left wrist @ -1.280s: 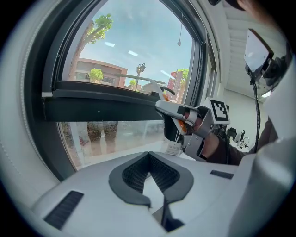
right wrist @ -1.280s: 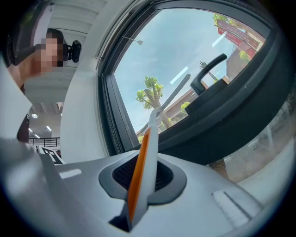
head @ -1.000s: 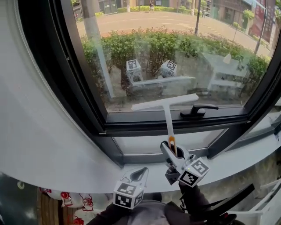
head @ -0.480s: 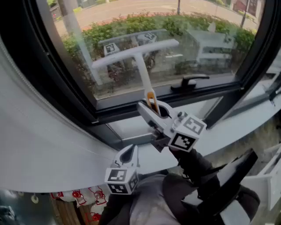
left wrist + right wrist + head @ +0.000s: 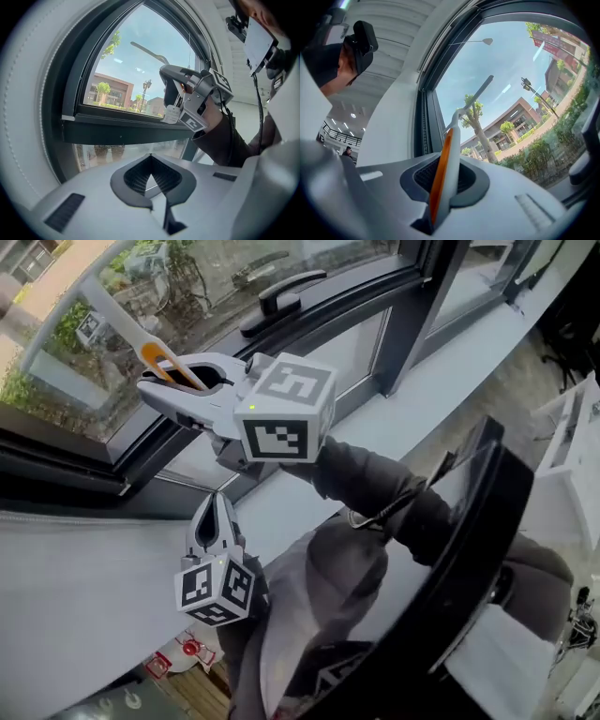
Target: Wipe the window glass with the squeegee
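Pale grey window sill (image 5: 469,345) under a dark window frame, seen from steeply above. Nearest, low and close to the body: left tongs (image 5: 218,504), marker cube toward the camera, tips aimed up at the sill. Pressed together at the tips, nothing between them. Apart from the squeegee and from everything else.

Higher and further out, on a dark sleeve (image 5: 370,479): right tongs (image 5: 173,379), angled up toward the window, marker cube large in the head view. Pinching the squeegee (image 5: 127,326) by the lower end of its handle, at the orange strip. White handle rising out of the grip between the ribbed pads. T-shaped blade at the far end, up before the window glass (image 5: 216,259) toward the head view's upper left. Hard to tell whether blade and pane touch.

Just right of the grip, on the lower frame bar: black window handle (image 5: 281,296), lying level. Beyond the pane: green hedge, trees, paved ground, brick buildings, blue sky with thin cloud.
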Available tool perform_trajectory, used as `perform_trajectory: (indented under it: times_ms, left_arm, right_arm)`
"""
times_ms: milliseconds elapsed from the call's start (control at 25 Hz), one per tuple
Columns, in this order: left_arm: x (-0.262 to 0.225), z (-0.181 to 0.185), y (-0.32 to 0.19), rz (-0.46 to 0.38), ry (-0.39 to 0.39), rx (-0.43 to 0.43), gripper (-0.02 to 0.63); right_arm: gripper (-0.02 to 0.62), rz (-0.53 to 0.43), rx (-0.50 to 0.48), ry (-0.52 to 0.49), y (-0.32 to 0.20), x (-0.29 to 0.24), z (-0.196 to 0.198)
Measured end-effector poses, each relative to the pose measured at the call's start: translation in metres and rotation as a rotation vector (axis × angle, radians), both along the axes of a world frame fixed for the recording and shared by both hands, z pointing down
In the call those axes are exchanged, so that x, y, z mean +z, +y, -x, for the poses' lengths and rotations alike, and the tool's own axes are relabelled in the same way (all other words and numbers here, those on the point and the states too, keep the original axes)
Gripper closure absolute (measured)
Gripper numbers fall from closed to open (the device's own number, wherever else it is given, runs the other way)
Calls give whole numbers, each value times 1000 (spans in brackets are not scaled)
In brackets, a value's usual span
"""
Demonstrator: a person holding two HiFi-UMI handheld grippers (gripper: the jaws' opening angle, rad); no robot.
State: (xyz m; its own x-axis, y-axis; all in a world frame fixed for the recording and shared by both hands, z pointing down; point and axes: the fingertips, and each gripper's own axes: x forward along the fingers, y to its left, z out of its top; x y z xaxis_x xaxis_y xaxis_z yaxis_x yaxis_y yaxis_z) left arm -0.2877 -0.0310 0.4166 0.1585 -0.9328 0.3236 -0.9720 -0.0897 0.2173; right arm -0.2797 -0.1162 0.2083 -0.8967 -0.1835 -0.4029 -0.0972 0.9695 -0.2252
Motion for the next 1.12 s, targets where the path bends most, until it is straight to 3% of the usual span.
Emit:
perform_trajectory:
  times_ms: [240, 520, 800, 1120]
  left_arm:
    - [25, 7, 9, 82, 26, 47, 606]
    - [15, 22, -2, 52, 26, -22, 606]
    - [23, 46, -1, 50, 40, -61, 606]
    - [29, 41, 6, 39, 46, -81, 606]
  right_arm:
    - [565, -23, 44, -22, 4, -18, 15]
    - [565, -136, -21, -104, 10, -85, 47]
    - [565, -177, -32, -151, 8, -104, 75]
    - [565, -165, -26, -138, 2, -99, 80]
